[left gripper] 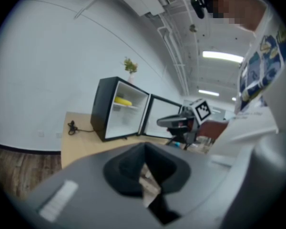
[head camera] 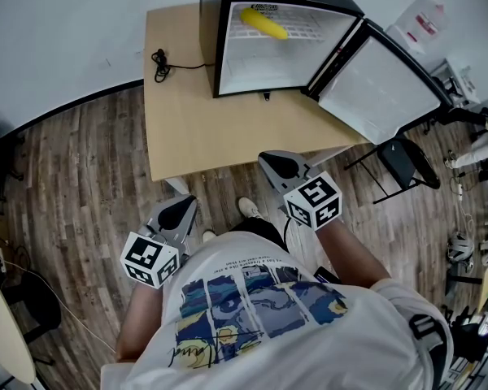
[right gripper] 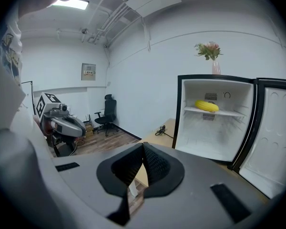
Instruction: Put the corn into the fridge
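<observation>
The yellow corn lies on the upper shelf inside the black mini fridge, whose door stands wide open to the right. The corn also shows in the left gripper view, and the corn in the right gripper view. Both grippers hang close to the person's body, in front of the table and well short of the fridge. My left gripper is shut and empty, its tips meeting. My right gripper is shut too, with nothing between its jaws.
The fridge stands on a wooden table against a white wall, with a black cable beside it. A black chair stands under the open door. Wooden floor lies around the table, with clutter at the right edge.
</observation>
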{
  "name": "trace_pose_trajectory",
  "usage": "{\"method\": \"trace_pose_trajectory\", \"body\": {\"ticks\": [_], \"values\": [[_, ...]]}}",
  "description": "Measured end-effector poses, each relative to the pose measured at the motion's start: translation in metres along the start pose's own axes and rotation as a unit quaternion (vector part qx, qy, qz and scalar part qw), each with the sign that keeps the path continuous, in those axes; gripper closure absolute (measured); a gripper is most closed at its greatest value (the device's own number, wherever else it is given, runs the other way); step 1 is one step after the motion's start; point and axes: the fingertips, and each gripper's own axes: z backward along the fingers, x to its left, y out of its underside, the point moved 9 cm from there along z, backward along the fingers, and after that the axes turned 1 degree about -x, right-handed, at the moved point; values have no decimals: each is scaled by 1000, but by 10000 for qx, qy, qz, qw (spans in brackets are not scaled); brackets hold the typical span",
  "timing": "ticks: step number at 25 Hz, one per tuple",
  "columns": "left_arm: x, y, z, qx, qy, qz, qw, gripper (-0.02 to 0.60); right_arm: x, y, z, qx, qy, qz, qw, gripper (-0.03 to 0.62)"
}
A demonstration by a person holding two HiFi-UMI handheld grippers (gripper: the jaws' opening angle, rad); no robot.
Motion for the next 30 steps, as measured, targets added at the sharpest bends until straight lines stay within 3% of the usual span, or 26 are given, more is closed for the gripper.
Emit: {"method": "trace_pose_trajectory", "body": {"ticks": [30], "values": [[-2,2,-1,93,49,-12,9999,572,1,1,4,36,26,48,10000,583]]}}
